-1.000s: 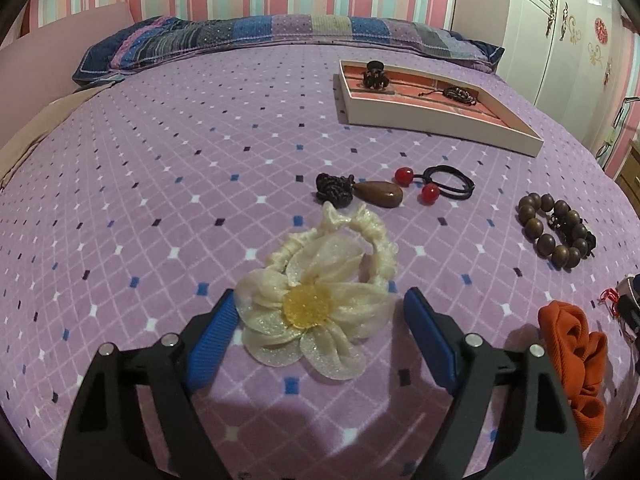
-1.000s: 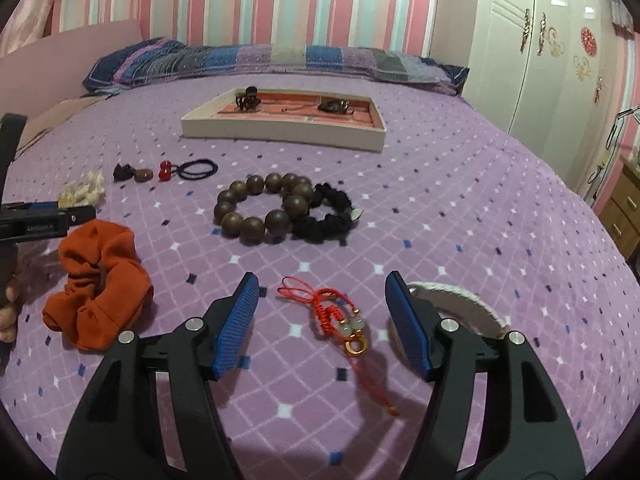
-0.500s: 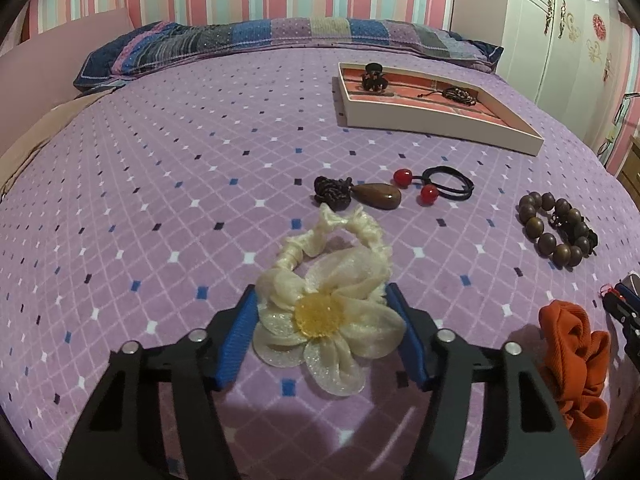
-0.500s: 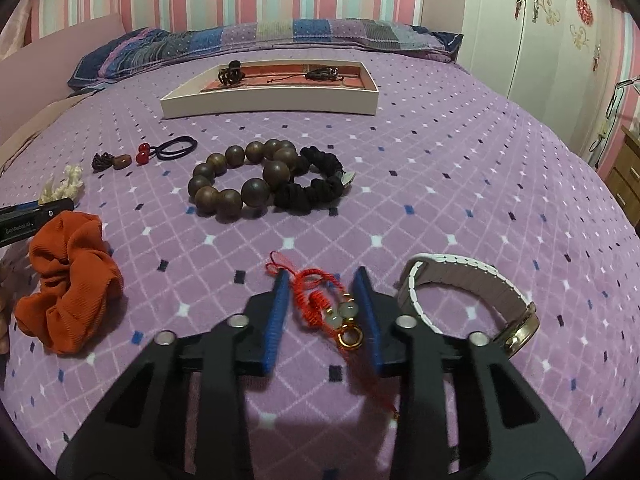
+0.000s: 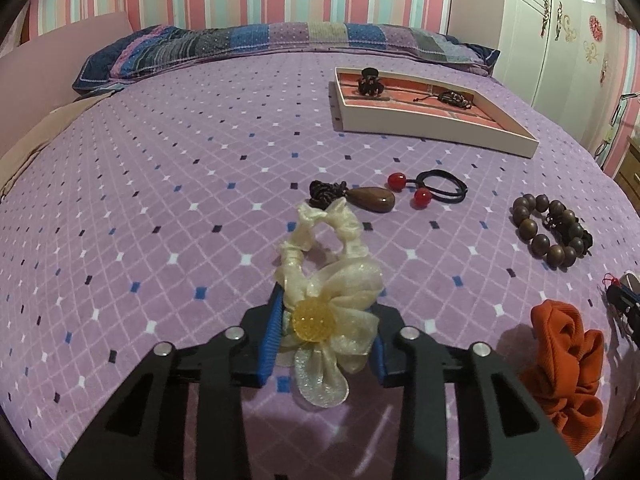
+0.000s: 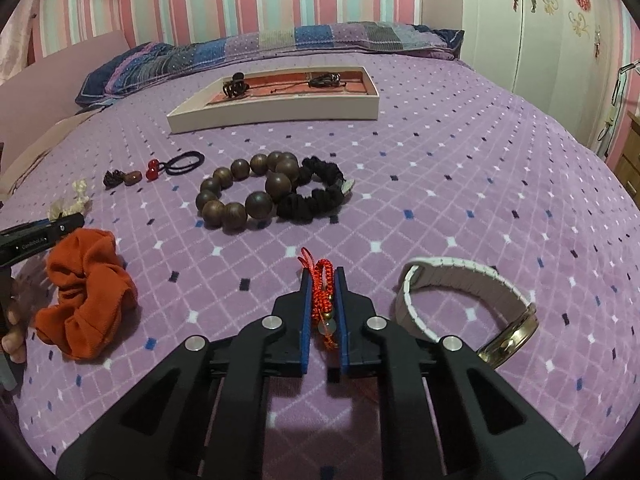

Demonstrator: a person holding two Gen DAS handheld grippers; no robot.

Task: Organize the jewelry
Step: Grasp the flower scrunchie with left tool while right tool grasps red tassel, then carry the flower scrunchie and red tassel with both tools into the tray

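Note:
A cream flower scrunchie [image 5: 314,322] with a yellow centre lies on the purple bedspread. My left gripper [image 5: 327,304] is closing on it, and its blue pads squeeze the petals from both sides. In the right wrist view my right gripper [image 6: 323,280] is shut on a red knotted cord charm [image 6: 320,292], with the cord pinched between the pads. The white tray [image 5: 420,126] with a red lining sits further back on the bed. It holds a dark hair claw [image 5: 370,80] and a dark cord bracelet [image 5: 454,98].
Loose on the bed are a wooden bead bracelet [image 6: 240,196], a black scrunchie [image 6: 316,196], an orange scrunchie [image 6: 86,300], a white-strapped watch [image 6: 464,292], a red-bead hair tie [image 5: 432,188] and a brown teardrop pendant [image 5: 372,199]. Pillows lie behind and a white wardrobe stands at right.
Both grippers have closed from wide open. The left one has squeezed the flower's petals together. The right one has pinched the red charm and bunched its cord.

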